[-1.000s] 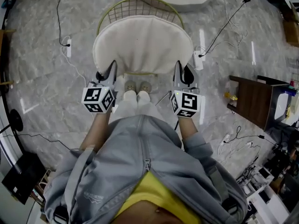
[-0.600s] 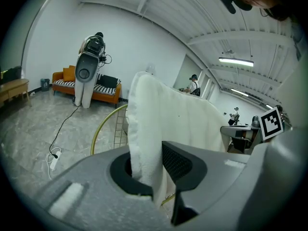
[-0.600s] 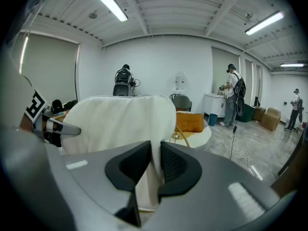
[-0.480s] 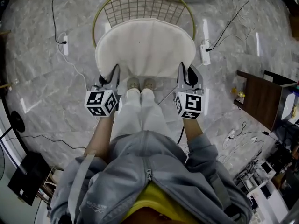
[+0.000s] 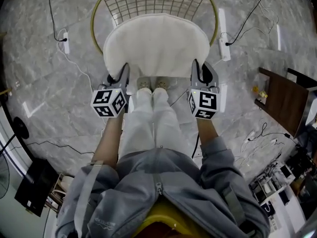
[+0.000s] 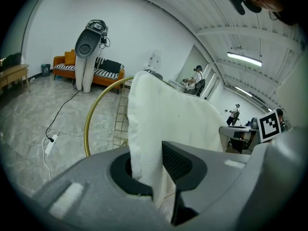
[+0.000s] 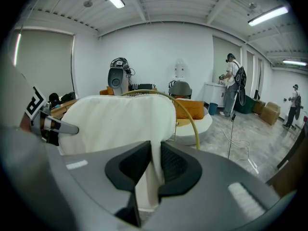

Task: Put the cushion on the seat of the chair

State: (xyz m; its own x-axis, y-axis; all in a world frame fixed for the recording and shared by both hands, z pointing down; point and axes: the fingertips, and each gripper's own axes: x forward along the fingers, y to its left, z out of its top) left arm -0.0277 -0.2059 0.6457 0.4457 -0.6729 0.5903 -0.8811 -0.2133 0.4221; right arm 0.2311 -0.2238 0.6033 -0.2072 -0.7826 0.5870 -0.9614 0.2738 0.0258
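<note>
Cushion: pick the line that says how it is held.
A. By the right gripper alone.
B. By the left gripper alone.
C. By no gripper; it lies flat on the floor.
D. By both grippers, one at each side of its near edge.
D: the left gripper and the right gripper each have their jaws shut on the white fabric of the cushion, at opposite sides.

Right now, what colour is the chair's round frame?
Gold, a wire chair frame behind the white cushion; clearest in the head view.
</note>
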